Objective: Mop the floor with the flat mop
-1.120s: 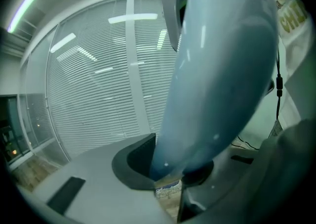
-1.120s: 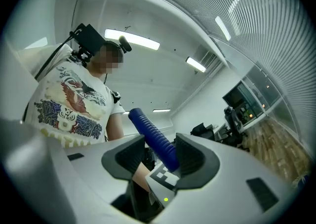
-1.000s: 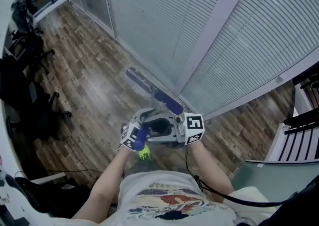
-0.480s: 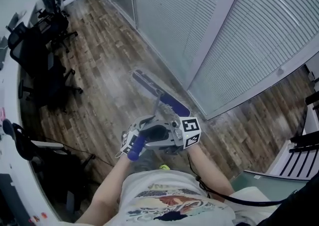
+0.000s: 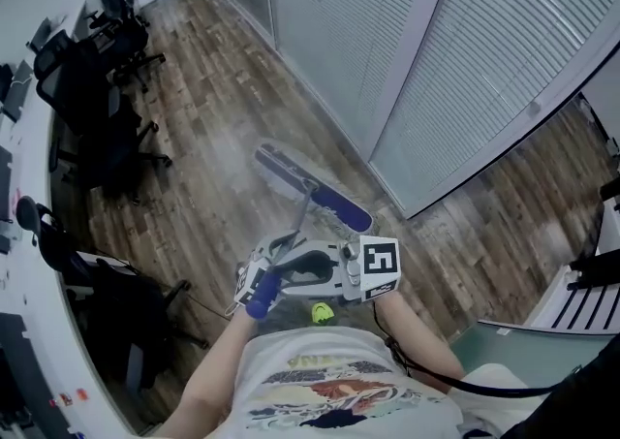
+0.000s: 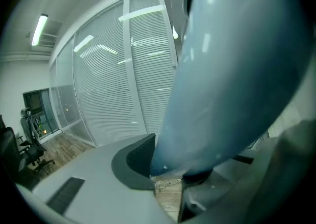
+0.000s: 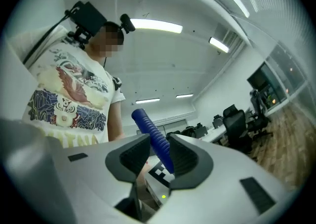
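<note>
1. Head view shows one flat mop (image 5: 315, 193), its blue head flat on the wooden floor (image 5: 194, 151) just beside the glass wall (image 5: 387, 49) with blinds;
2. Two grippers meet at the top of the pole, in front of the person (image 5: 329, 398);
3. Left gripper (image 6: 168, 181) is clamped on the handle (image 6: 232, 69), which fills its view;
4. Right gripper (image 7: 159, 155) has jaws that have just been closing. The one blue ribbed grip (image 7: 152, 136) stands between the pads, with a gap at one pad, so it is not yet clamped;
5. One small yellow-green object (image 5: 321, 312) lies on the floor near the person;
6. Black office chairs (image 5: 107, 141), at least three, stand at the left.
</note>
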`<action>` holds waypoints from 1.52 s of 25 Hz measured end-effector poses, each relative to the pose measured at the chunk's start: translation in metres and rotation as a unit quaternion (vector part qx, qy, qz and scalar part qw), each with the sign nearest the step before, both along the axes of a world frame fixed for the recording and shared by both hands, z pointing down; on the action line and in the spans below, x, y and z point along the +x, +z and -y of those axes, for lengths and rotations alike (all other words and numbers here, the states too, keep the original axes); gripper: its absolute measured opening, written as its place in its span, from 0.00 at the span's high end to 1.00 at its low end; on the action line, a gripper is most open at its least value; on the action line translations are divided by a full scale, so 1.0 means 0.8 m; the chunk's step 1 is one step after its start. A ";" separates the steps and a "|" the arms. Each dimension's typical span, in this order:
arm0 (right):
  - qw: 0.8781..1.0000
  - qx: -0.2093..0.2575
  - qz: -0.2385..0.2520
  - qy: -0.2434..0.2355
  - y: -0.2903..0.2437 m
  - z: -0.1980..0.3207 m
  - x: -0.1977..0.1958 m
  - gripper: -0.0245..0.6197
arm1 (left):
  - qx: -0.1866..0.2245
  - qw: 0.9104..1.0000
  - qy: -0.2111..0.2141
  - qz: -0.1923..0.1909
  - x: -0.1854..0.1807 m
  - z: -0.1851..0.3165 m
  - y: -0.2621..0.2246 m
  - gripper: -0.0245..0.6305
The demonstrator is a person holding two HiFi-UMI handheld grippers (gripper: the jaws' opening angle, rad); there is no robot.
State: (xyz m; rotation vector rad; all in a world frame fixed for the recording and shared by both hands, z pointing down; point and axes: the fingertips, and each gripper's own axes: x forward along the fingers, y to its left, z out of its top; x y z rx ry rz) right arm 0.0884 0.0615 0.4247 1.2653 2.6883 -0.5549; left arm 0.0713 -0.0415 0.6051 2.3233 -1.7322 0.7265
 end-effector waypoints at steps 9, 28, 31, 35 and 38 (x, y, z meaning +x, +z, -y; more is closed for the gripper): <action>0.956 0.231 -0.004 0.182 -0.013 -0.056 0.020 0.67 | -0.011 1.000 0.026 0.004 0.012 -0.031 -0.030 0.88; 0.882 0.296 -0.015 0.366 -0.023 -0.296 -0.006 0.80 | 0.017 0.986 0.166 -0.009 0.090 -0.270 -0.028 0.83; 0.884 0.322 -0.029 0.337 -0.007 -0.331 -0.012 0.80 | 0.059 0.971 0.231 -0.019 0.088 -0.308 -0.018 0.83; 0.890 0.324 -0.041 0.319 -0.008 -0.362 0.005 0.80 | 0.088 0.947 0.309 -0.016 0.102 -0.347 -0.026 0.73; 0.894 0.309 -0.041 0.321 -0.021 -0.373 0.018 0.80 | 0.103 0.933 0.344 -0.025 0.120 -0.363 -0.042 0.72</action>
